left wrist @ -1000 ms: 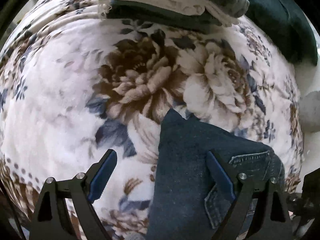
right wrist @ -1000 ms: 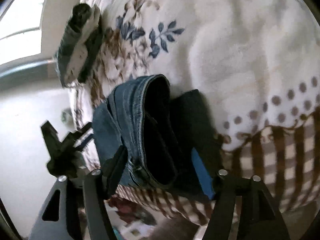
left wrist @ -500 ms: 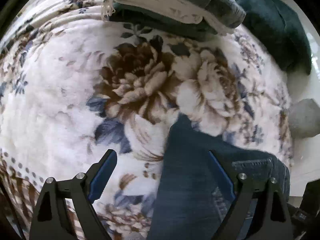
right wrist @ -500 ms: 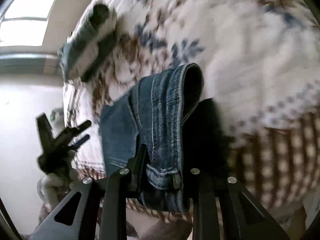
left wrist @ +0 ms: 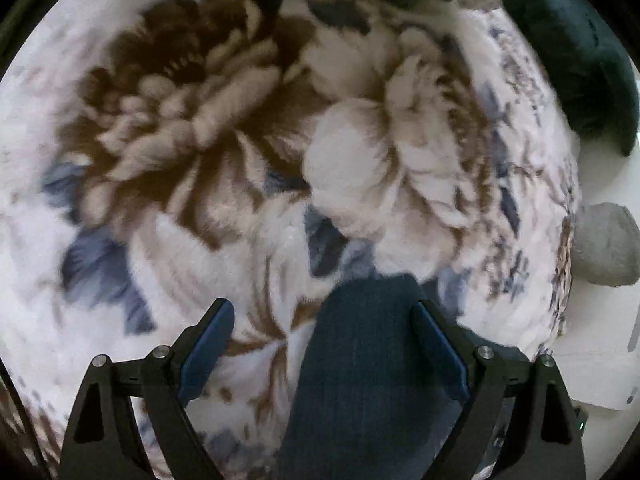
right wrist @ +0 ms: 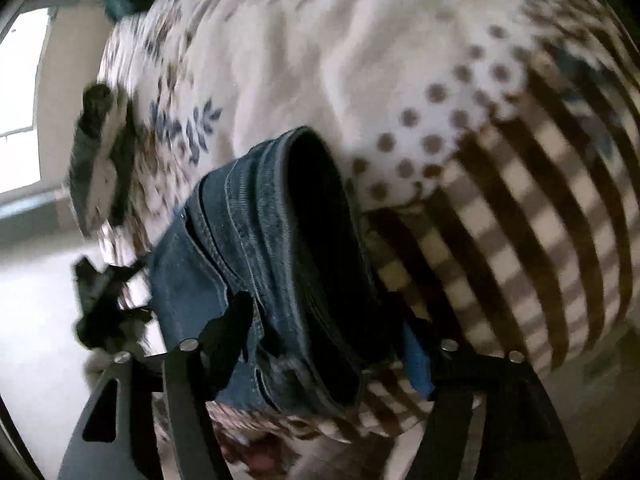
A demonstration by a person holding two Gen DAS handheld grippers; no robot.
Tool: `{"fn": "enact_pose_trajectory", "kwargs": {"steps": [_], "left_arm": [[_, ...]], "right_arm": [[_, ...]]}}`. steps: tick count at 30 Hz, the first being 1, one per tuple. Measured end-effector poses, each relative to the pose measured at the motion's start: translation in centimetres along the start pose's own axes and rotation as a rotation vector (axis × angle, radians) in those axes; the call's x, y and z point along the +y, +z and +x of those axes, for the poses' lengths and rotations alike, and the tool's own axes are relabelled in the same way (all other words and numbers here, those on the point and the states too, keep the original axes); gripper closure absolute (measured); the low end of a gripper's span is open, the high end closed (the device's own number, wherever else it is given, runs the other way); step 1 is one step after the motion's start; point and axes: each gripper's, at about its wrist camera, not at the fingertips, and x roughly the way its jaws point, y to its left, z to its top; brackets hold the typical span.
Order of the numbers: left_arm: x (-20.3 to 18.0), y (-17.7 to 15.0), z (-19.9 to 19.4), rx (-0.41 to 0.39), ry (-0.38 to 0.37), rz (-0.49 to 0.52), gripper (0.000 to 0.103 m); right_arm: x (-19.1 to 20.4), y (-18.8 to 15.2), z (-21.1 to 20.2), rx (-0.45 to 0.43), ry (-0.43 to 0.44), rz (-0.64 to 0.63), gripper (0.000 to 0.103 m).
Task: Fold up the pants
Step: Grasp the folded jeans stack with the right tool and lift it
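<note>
Dark blue jeans (left wrist: 368, 380) lie folded on a floral blanket (left wrist: 160, 160). My left gripper (left wrist: 320, 312) hovers close over the blanket, open, with a flat denim panel below it nearer the right finger and no pad touching cloth. In the right wrist view the waistband end of the jeans (right wrist: 280, 240) gapes open near the blanket's checked border. My right gripper (right wrist: 326, 340) straddles that waistband; its jaws are opening, the denim sits between them and the pads are off it. The left gripper (right wrist: 104, 304) shows there at the left edge.
A stack of folded clothes (right wrist: 100, 152) sits further along the blanket (right wrist: 320, 60). A dark green cloth (left wrist: 580, 60) lies at the far right corner and a grey lump (left wrist: 604, 244) on the pale floor beyond the edge. The blanket's checked border (right wrist: 520, 240) hangs over the near edge.
The left gripper has sunk closer to the blanket, and the folded stack has slid out at the top. The right gripper shut on the waistband half a second ago and stands wide again.
</note>
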Motion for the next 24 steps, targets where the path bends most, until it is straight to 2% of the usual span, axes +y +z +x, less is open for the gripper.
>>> {"fn": "enact_pose_trajectory", "kwargs": {"steps": [1,3,4,5,6,7,8,9,10,11,12,14,15,16,17,18,20,22,24], "left_arm": [[0.0,0.3,0.3,0.006,-0.005,0.001,0.014],[-0.2,0.6,0.5,-0.015,0.003,0.035,0.042],[-0.4,0.7,0.5,-0.025,0.033,0.064,0.061],[-0.3,0.7,0.6,-0.030,0.051,0.083,0.070],[0.1,0.8,0.7,-0.028,0.058,0.085,0.074],[0.6,0.9,0.7,-0.027,0.053,0.081,0.077],[1.1,1.1,0.8,-0.022,0.041,0.070,0.079],[1.6,1.2,0.8,-0.023,0.060,0.059,0.084],[2.0,1.4,0.8,-0.021,0.059,0.047,0.089],[2.4,1.6,0.8,-0.014,0.041,0.030,0.089],[2.7,1.7,0.5,-0.007,0.017,0.008,0.089],[2.7,1.4,-0.4,-0.016,-0.014,0.005,0.088],[2.6,1.1,-1.0,-0.023,-0.021,0.014,0.085],[2.6,0.5,-1.7,-0.029,-0.045,0.014,0.077],[2.7,0.0,-2.3,-0.038,-0.067,0.009,0.073],[2.8,-0.7,-2.9,-0.048,-0.080,0.000,0.069],[3.9,-2.1,-3.9,-0.066,-0.116,-0.041,0.050],[5.3,-3.7,-4.3,-0.064,-0.204,-0.103,0.034],[5.7,-5.1,-3.9,-0.044,-0.254,-0.146,0.034]], "right_arm": [[-0.5,-0.4,0.0,0.002,0.025,0.027,0.028],[-0.8,-0.9,1.2,0.036,0.056,0.063,0.028],[-0.8,-1.0,2.2,0.064,0.061,0.059,0.028],[-0.7,-1.0,2.8,0.073,0.055,0.040,0.029],[-0.6,-1.0,3.3,0.061,0.040,0.018,0.031],[-0.7,-0.7,3.7,0.051,0.026,-0.001,0.037],[-0.8,-0.4,3.7,0.041,0.009,-0.008,0.039],[-1.0,-0.1,3.4,0.027,-0.016,-0.010,0.039],[-1.1,0.2,2.9,0.003,-0.057,-0.009,0.047],[-1.1,0.6,2.9,-0.017,-0.082,0.004,0.050],[-1.2,0.9,2.6,-0.018,-0.071,0.022,0.050],[-1.0,0.9,2.0,0.005,-0.022,0.029,0.047],[-0.6,0.8,1.8,0.023,0.008,0.015,0.043],[0.0,0.3,1.4,0.036,0.027,-0.001,0.033],[0.4,-0.2,0.9,0.030,0.042,-0.005,0.030],[0.6,-1.0,0.5,0.019,0.079,0.003,0.030],[-0.2,-2.4,-0.4,0.004,0.123,0.040,0.027],[-0.8,-3.3,-0.4,-0.015,0.177,0.085,0.027],[-1.9,-3.9,0.1,-0.023,0.209,0.145,0.027]]}}
